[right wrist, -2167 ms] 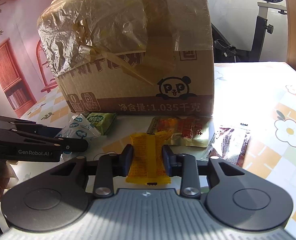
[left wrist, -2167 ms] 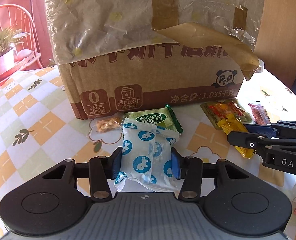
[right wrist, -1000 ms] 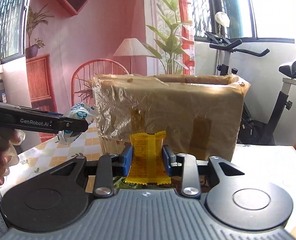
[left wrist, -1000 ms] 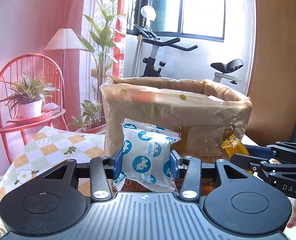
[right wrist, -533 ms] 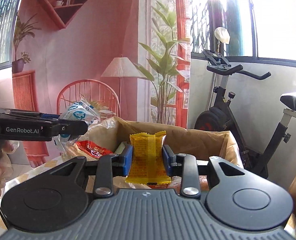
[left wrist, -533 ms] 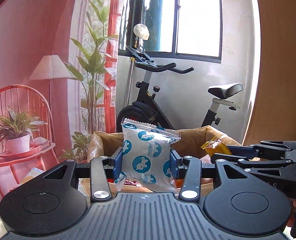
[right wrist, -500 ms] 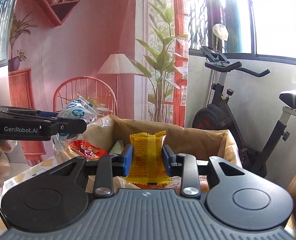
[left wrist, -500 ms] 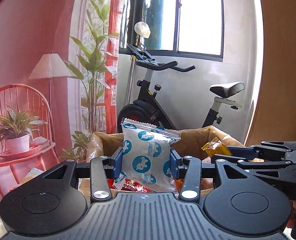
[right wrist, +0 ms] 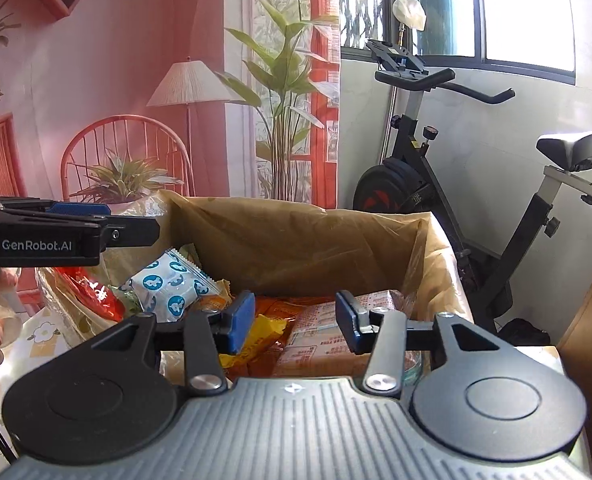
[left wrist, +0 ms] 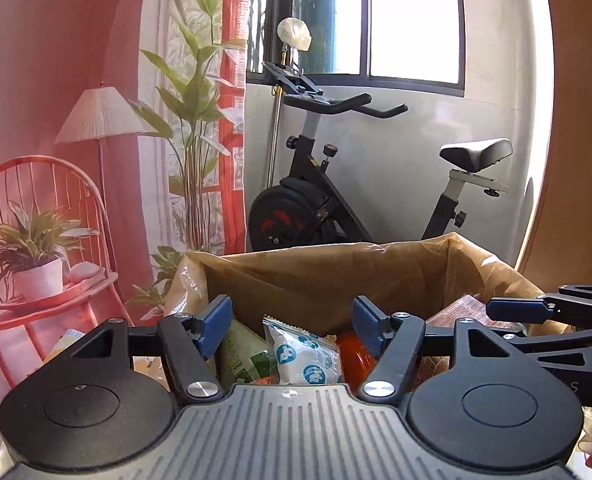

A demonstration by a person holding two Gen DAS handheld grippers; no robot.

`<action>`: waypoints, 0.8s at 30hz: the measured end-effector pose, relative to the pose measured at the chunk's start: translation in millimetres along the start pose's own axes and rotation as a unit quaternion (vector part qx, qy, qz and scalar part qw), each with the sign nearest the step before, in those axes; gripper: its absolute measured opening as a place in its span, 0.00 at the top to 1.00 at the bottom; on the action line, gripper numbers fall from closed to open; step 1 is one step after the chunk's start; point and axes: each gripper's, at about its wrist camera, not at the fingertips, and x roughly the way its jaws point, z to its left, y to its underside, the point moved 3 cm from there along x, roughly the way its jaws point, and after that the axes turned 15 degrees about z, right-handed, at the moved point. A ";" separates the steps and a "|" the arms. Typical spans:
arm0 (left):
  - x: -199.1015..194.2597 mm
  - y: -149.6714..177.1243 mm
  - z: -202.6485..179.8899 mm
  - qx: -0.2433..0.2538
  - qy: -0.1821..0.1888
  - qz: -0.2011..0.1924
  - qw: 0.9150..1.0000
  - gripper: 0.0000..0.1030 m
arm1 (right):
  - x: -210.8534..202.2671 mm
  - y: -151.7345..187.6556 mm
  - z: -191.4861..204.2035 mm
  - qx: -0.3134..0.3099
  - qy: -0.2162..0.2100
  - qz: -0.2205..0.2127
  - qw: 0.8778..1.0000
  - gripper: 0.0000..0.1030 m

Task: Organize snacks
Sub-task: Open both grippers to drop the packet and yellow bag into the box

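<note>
We're hovering both grippers over the open cardboard box [left wrist: 336, 276] so the snacks drop straight in: left gripper [left wrist: 291, 322] has just been opening, jaws wide with nothing between them, and the blue-and-white packet [left wrist: 304, 356] is lying loose just below and ahead of it among the other snacks. Right gripper [right wrist: 291, 320] has also just been opening and is gripping nothing, with the crinkly yellow packet [right wrist: 261, 334] lying directly under its left pad. Box walls are lined with wrinkled, glossy film, and everything inside is soft, flat, slippery foil pouches.
</note>
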 end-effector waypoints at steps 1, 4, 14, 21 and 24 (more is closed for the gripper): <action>-5.0 0.8 1.0 0.001 0.000 -0.003 1.000 0.33 | -3.9 0.3 0.2 0.001 -0.002 -0.003 1.000 0.52; -19.2 4.8 0.9 0.003 0.009 -0.011 1.000 0.33 | -16.2 2.9 2.6 -0.001 -0.008 -0.010 1.000 0.52; -73.1 32.1 8.7 0.005 0.008 -0.026 1.000 0.33 | -59.2 23.6 19.7 -0.008 -0.033 -0.041 0.999 0.52; -95.6 67.2 23.2 -0.014 0.020 -0.012 1.000 0.33 | -80.5 47.6 28.4 -0.013 -0.051 -0.059 0.997 0.52; -95.3 86.3 29.3 -0.022 0.015 0.004 1.000 0.34 | -84.3 59.2 28.2 -0.008 -0.057 -0.059 0.997 0.52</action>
